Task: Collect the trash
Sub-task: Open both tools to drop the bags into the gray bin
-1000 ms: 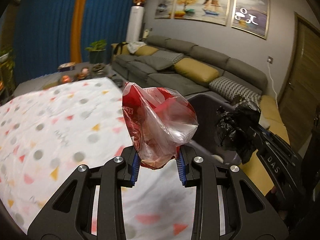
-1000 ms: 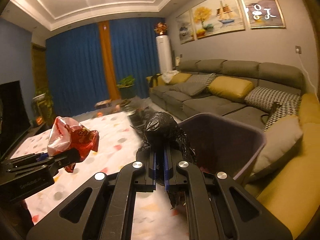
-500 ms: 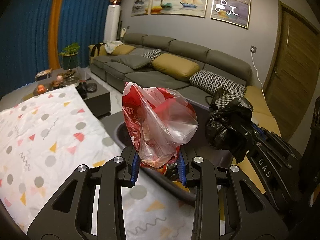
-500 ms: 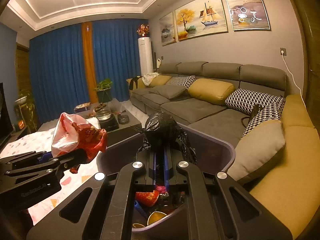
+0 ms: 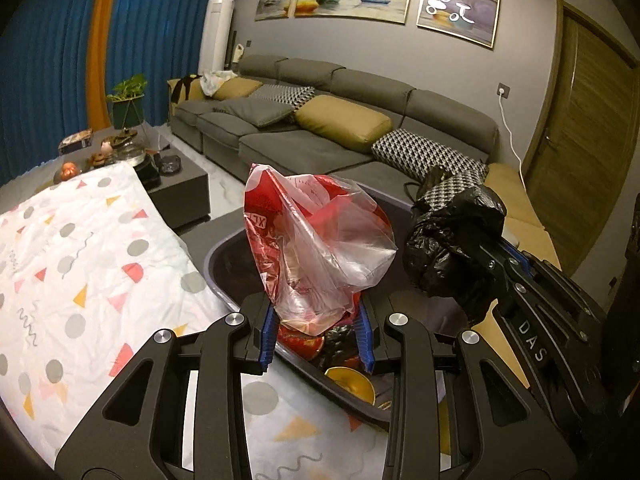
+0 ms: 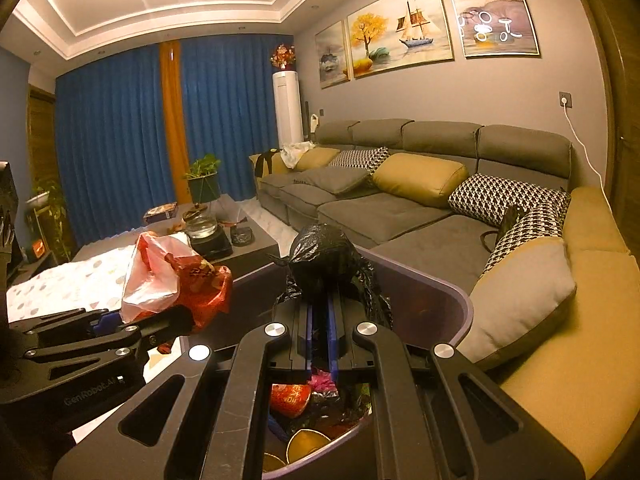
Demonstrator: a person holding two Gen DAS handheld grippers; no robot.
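Note:
My left gripper is shut on a crumpled red and clear plastic bag, which hangs over the near rim of a dark purple bin. To its right, my right gripper is shut on a knotted black bag. In the right wrist view the black bag sticks up between the closed pads of the right gripper, above the bin. The left gripper with the red bag is at the left. Red and gold trash lies inside the bin.
A white cloth with coloured shapes covers the surface left of the bin. A dark coffee table with a kettle and small items stands behind it. A long grey sofa with cushions runs along the wall, and a wooden door is at the right.
Both grippers have moved with their bags from above the patterned cloth to above the bin. The bin's inside and its trash have come into view below them. Both grips are unchanged.

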